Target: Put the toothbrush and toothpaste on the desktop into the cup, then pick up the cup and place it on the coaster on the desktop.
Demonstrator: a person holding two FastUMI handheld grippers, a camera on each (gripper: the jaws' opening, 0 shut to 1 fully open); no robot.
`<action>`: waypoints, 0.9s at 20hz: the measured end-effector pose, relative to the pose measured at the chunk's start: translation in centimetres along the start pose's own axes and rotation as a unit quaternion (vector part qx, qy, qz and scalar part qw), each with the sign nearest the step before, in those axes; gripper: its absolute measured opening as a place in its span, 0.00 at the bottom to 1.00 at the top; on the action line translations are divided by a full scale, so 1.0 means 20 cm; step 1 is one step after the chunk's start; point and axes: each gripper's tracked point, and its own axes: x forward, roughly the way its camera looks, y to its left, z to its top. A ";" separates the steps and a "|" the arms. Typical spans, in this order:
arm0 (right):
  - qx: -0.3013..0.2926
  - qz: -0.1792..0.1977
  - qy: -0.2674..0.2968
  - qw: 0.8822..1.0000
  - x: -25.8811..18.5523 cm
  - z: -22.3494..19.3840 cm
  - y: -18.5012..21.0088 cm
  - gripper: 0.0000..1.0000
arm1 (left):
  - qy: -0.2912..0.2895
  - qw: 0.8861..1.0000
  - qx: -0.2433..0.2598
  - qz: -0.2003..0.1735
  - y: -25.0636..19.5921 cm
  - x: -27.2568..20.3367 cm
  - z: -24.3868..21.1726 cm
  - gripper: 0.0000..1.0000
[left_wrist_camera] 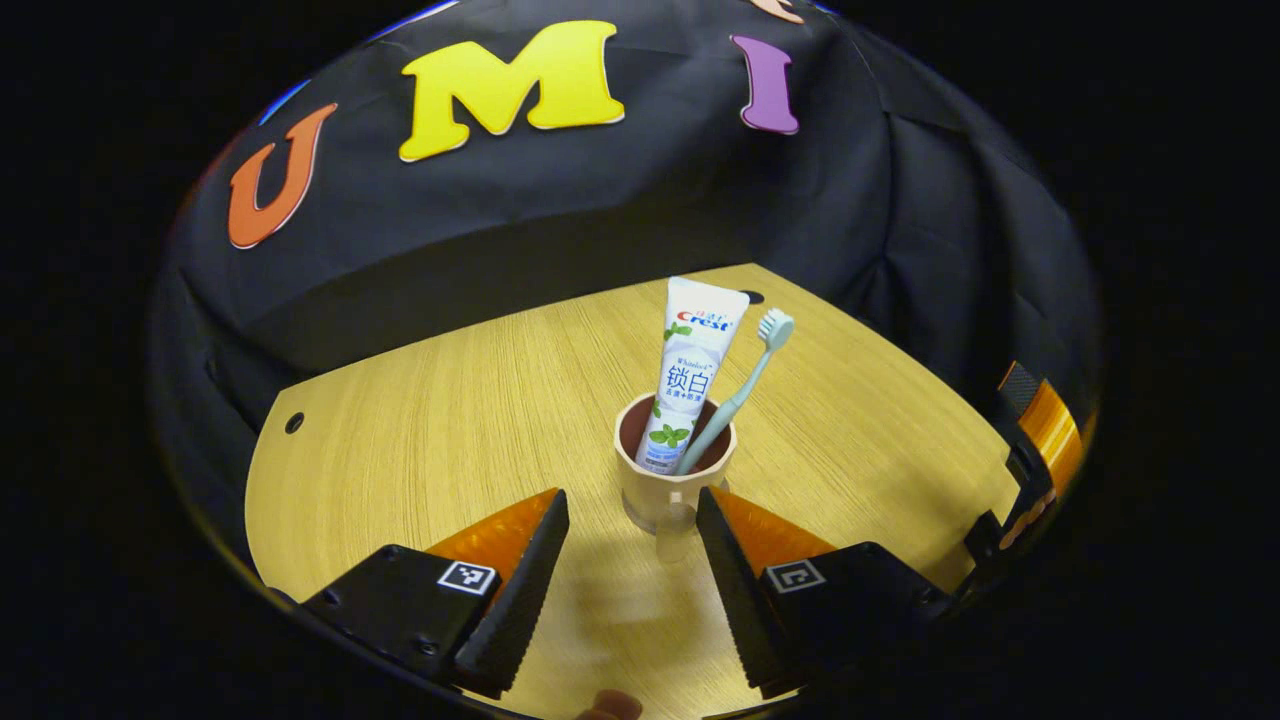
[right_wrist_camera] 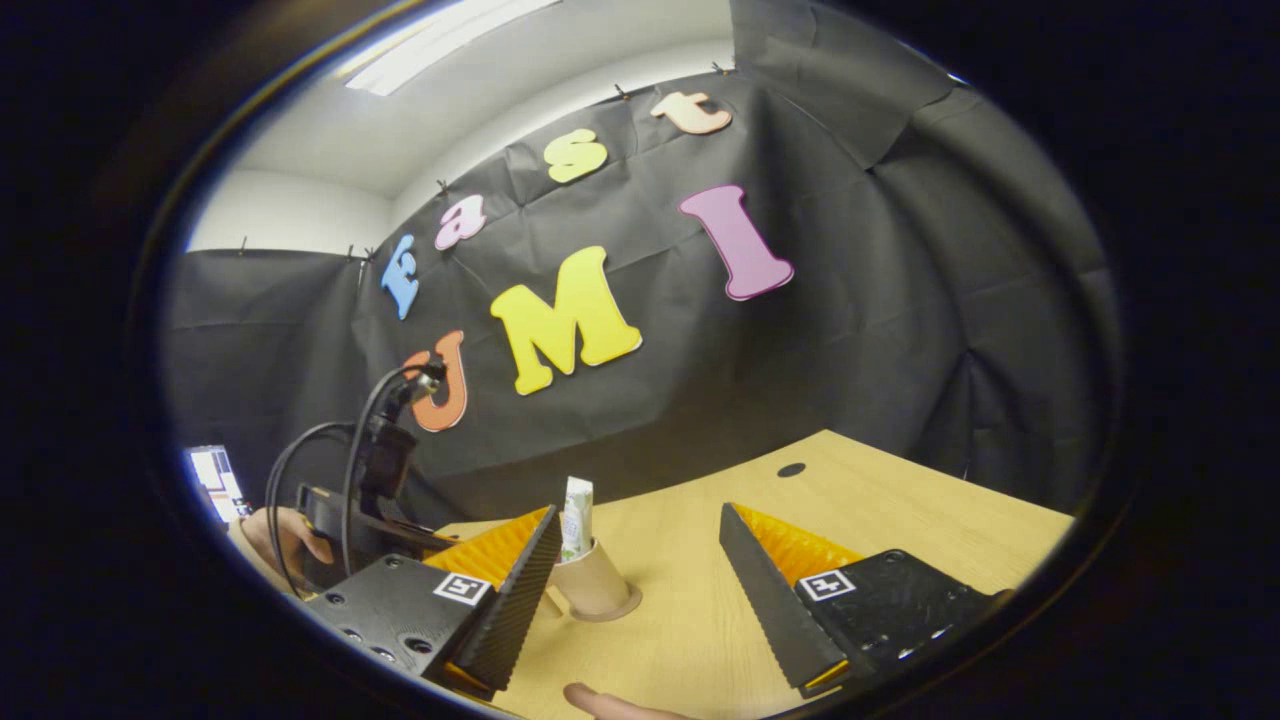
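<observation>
Though unheld, cup between left hand-held gripper fingers.

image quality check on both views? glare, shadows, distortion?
Left gripper view: sharp; bright glare patch on the desk in front of the cup; desk edge bowed by fisheye. Right gripper view: ceiling light blown out, cup small, half hidden behind a hand-held gripper finger.

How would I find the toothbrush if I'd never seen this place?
Look at the wooden table in front of the black cloth wall. One tan cup stands on it, just beyond the left gripper. Two things stick out of it: the toothbrush is the thin, pale green leaning stick with a bristle head, beside the wide white toothpaste.
</observation>
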 end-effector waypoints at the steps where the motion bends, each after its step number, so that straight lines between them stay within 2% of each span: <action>1: -0.003 -0.002 0.000 1.000 0.00 0.00 0.01 0.96 | -0.024 1.000 -0.007 0.006 0.02 -0.04 0.03 0.83; 3: -0.014 -0.004 -0.004 1.000 -0.02 0.00 0.03 0.95 | -0.078 0.996 -0.026 0.020 0.05 -0.12 0.08 0.83; 5: -0.036 -0.004 -0.007 0.999 -0.03 0.00 0.08 0.92 | -0.135 0.989 -0.052 0.036 0.10 -0.21 0.11 0.95; 6: -0.051 -0.006 -0.008 0.999 -0.04 -0.01 0.11 0.95 | -0.156 0.985 -0.067 0.043 0.12 -0.26 0.10 1.00; 8: -0.084 -0.006 -0.012 0.996 -0.06 -0.03 0.16 0.95 | -0.174 0.979 -0.085 0.068 0.21 -0.34 0.04 1.00; 11: -0.121 -0.006 -0.021 0.992 -0.08 -0.05 0.25 0.96 | -0.218 0.965 -0.082 0.121 0.38 -0.51 0.01 1.00; 13: -0.141 -0.012 -0.015 0.990 -0.08 -0.09 0.29 0.95 | -0.256 0.955 -0.078 0.130 0.40 -0.61 0.04 1.00; 17: -0.152 -0.001 -0.014 0.988 -0.11 -0.12 0.41 0.96 | -0.282 0.948 -0.055 0.140 0.38 -0.74 0.06 1.00; 18: -0.155 -0.001 -0.016 0.988 -0.11 -0.13 0.42 0.96 | -0.298 0.942 -0.054 0.142 0.37 -0.77 0.08 1.00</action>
